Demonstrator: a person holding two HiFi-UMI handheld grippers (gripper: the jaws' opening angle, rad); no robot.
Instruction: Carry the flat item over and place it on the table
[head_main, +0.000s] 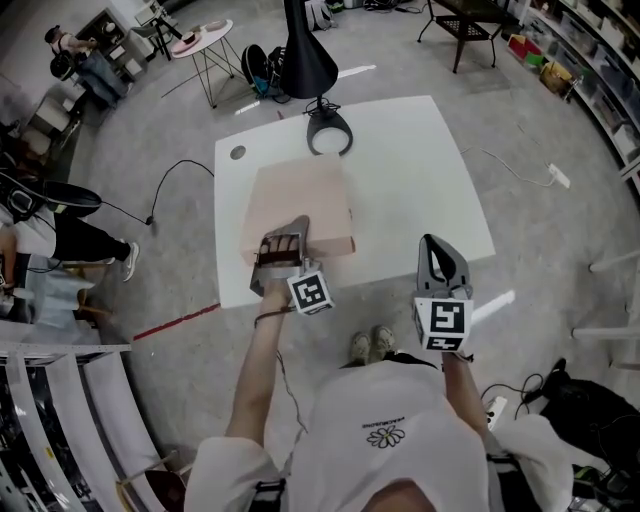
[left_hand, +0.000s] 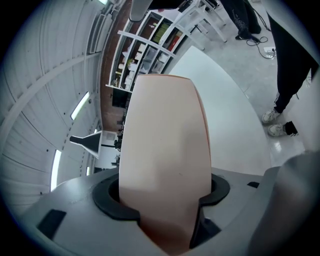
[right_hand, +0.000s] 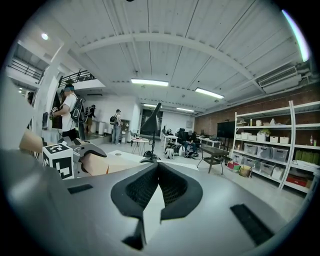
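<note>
A flat tan cardboard box (head_main: 300, 205) lies over the left middle of the white table (head_main: 420, 170). My left gripper (head_main: 285, 235) is shut on its near edge. In the left gripper view the box (left_hand: 165, 140) stretches away from between the jaws, with the table (left_hand: 230, 110) beyond it on the right. I cannot tell whether the box rests on the tabletop. My right gripper (head_main: 432, 245) hovers over the table's near right edge, shut and holding nothing. In the right gripper view its jaws meet at the tips (right_hand: 157, 167), and the box (right_hand: 100, 164) shows at the left.
A black lamp (head_main: 305, 60) stands with its round base (head_main: 329, 133) at the table's far edge, just beyond the box. A small round side table (head_main: 203, 40) is at the back left. People sit along the left. Cables run across the floor, and shelves line the right wall.
</note>
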